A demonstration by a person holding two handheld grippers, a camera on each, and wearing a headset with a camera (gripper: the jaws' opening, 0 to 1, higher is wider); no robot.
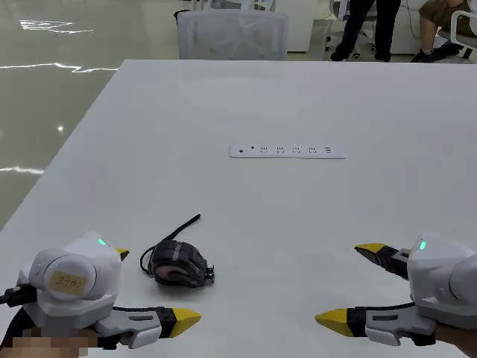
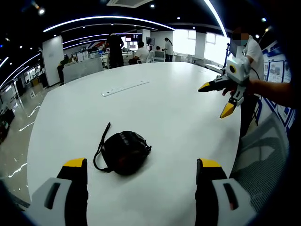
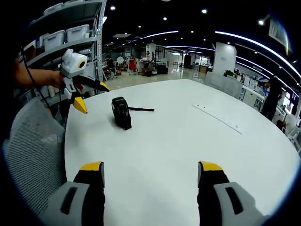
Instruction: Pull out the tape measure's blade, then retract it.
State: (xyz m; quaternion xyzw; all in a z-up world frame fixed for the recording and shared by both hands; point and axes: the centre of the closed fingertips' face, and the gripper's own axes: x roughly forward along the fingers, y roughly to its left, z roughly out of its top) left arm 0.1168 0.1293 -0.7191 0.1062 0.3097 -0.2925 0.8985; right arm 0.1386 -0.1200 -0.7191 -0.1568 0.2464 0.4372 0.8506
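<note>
A black tape measure (image 1: 177,264) with a black wrist strap lies on the white table (image 1: 283,104), near the front left. My left gripper (image 1: 153,287) is open, its yellow-tipped jaws on either side of the tape measure without touching it; the left gripper view has the tape measure (image 2: 124,151) just ahead of the open gripper (image 2: 141,165). My right gripper (image 1: 350,283) is open at the front right, well apart from the tape measure. From the right gripper view the tape measure (image 3: 122,112) sits far off to the left, beyond the gripper (image 3: 150,168).
A white power strip (image 1: 288,151) lies across the table's middle. A mesh chair (image 1: 232,33) stands at the far edge, and people stand beyond it at the back right. The floor drops off past the table's left edge.
</note>
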